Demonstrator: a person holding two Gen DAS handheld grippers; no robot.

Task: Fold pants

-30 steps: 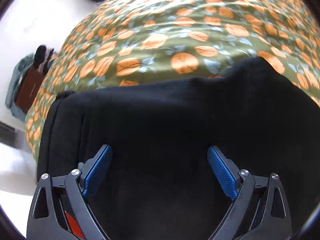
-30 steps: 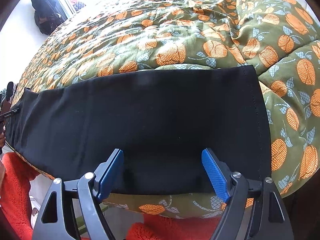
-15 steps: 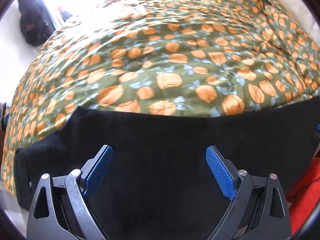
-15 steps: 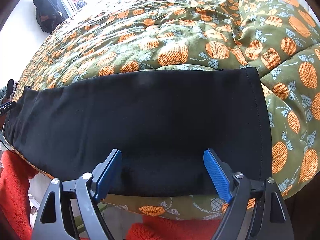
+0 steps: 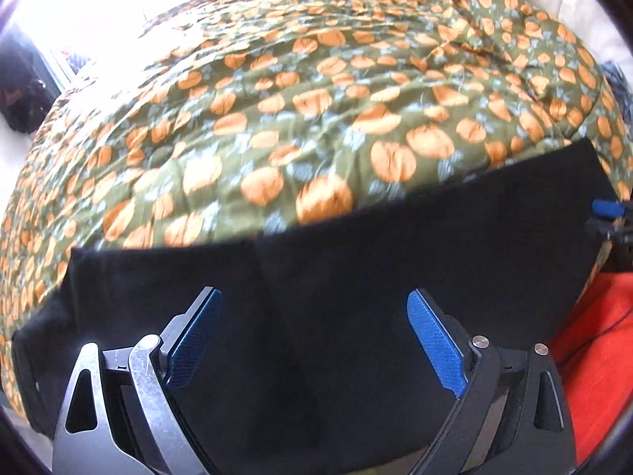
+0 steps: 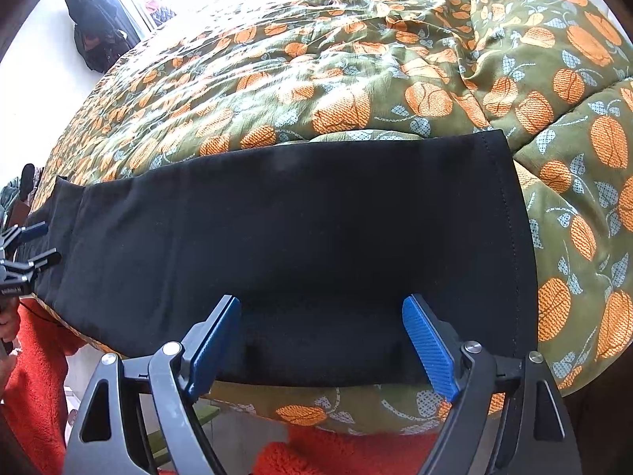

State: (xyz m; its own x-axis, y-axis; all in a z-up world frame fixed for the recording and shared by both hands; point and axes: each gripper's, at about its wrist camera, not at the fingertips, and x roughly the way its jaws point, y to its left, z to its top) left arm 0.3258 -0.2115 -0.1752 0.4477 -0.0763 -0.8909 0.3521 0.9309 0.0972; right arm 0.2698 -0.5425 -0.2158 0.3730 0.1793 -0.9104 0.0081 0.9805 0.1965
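Right wrist view shows black pants (image 6: 300, 245) spread flat along the near edge of a bed, on an olive quilt (image 6: 356, 79) printed with orange fruit; the right gripper (image 6: 322, 336) hovers over them, fingers released and grasping nothing. Left wrist view shows the left gripper (image 5: 312, 336) likewise spread wide above the pants (image 5: 356, 277). Bright window light washes out the far side of the room, where dark clothing (image 6: 95, 35) hangs, and red fleece (image 6: 35, 388) shows below the bed's edge.

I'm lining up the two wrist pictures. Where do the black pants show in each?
Left wrist view: the black pants fill the lower half, running up to the right edge.
Right wrist view: they span the middle band, stitched hem at right.
Shared landmark: the green quilt with orange fruit print, beneath the pants in both.
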